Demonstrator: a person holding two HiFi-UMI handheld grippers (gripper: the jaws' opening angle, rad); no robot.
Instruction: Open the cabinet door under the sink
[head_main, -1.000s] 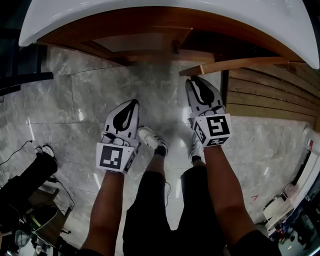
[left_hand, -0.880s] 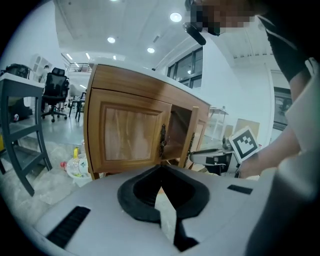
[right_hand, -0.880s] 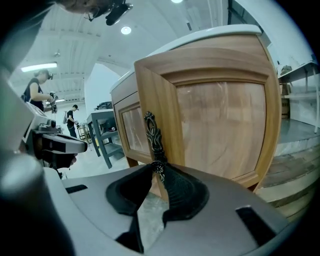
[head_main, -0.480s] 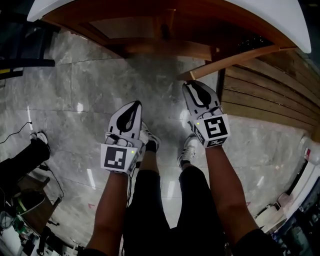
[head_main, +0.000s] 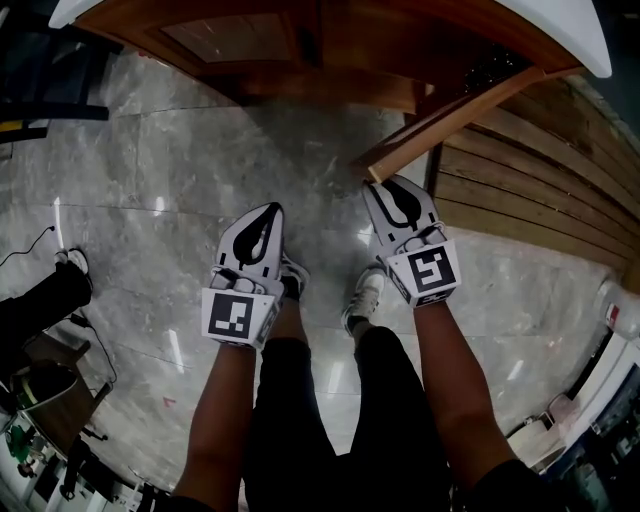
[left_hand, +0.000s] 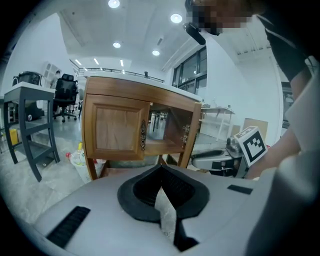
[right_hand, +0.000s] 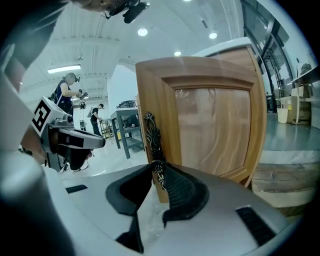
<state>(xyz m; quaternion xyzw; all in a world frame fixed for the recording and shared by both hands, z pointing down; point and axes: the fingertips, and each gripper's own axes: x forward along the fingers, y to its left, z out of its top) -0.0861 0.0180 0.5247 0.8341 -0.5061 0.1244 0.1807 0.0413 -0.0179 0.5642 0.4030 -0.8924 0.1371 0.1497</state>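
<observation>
The wooden cabinet under the white sink top (head_main: 592, 38) has its left door (head_main: 230, 38) closed and its right door (head_main: 452, 112) swung out. In the right gripper view the door panel (right_hand: 215, 130) fills the middle, and its dark ornate handle (right_hand: 152, 137) runs down between the jaws. My right gripper (head_main: 386, 186) (right_hand: 157, 172) is shut on that handle. My left gripper (head_main: 268, 208) (left_hand: 161, 168) hangs to the left over the floor, shut and empty, pointing at the cabinet's closed door (left_hand: 114, 130) and open compartment (left_hand: 167, 127).
A slatted wooden wall (head_main: 520, 205) runs along the right of the cabinet. The person's shoes (head_main: 362, 295) stand on the marble floor (head_main: 150, 200) below the grippers. A grey table (left_hand: 25, 115) and a white bag (left_hand: 79, 159) stand left of the cabinet. Black gear (head_main: 40, 310) lies at left.
The right door has swung further out as my right gripper drew back with the handle. My left gripper has also drawn back from the cabinet.
</observation>
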